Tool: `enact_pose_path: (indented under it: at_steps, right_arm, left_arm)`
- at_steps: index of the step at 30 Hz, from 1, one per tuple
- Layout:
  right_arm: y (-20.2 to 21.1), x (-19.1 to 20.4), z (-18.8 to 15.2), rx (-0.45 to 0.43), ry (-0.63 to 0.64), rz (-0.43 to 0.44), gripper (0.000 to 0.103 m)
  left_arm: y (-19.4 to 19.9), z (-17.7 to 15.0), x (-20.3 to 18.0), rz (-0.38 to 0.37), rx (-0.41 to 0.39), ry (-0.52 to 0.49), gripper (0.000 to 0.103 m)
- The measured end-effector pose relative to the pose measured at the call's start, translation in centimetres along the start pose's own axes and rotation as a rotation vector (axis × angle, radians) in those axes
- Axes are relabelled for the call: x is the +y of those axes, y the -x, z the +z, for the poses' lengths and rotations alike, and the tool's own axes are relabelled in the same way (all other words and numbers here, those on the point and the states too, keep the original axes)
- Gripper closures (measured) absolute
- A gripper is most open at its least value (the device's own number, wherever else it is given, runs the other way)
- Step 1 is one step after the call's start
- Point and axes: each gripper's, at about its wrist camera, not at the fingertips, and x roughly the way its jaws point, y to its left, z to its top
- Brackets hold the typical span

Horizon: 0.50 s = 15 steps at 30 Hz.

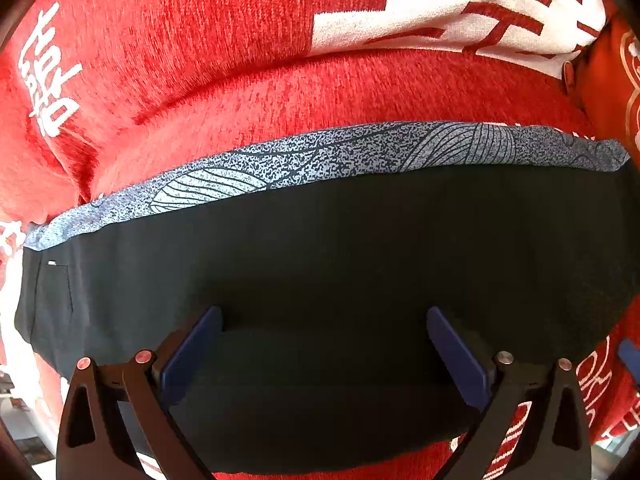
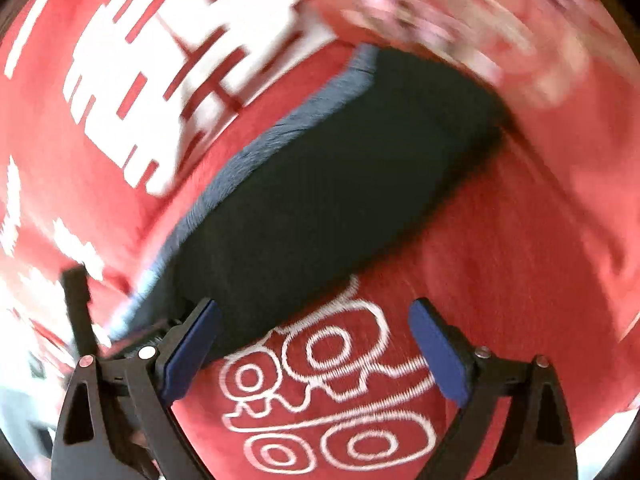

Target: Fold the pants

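Pants (image 1: 320,260) folded, long band on red blanket (image 1: 240,80). Left claw (image 1: 324,344) spread wide above them, grasping nothing. Right claw (image 2: 316,344) spread, empty, off their near edge.

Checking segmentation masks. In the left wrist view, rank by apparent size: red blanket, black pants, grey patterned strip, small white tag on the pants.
1. Red fuzzy blanket with white characters
2. Black folded pants
3. Grey leaf-patterned fabric strip
4. Tiny white tag

The fisheye stretches shapes, but the gaps are wide enough that the order holds.

Folded pants (image 1: 320,264) laid flat on patterned blanket (image 1: 240,80); left tool (image 1: 324,344) held above pants; right tool (image 2: 316,344) held beside pants' edge, over blanket.
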Motion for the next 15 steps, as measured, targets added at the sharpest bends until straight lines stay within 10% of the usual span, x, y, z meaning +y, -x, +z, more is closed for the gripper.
enact_pose_path:
  at_steps: [4, 15]
  right_arm:
    - [-0.3, -2.5, -0.1, -0.017, -0.127, 0.107, 0.041]
    - [-1.5, -4.2, 1.9, -0.154, -0.248, 0.238, 0.042]
  left_arm:
    - [0.3, -0.3, -0.4, 0.008, -0.018, -0.004, 0.000]
    - [0.9, -0.4, -1.4, 0.041, -0.036, -0.026, 0.000]
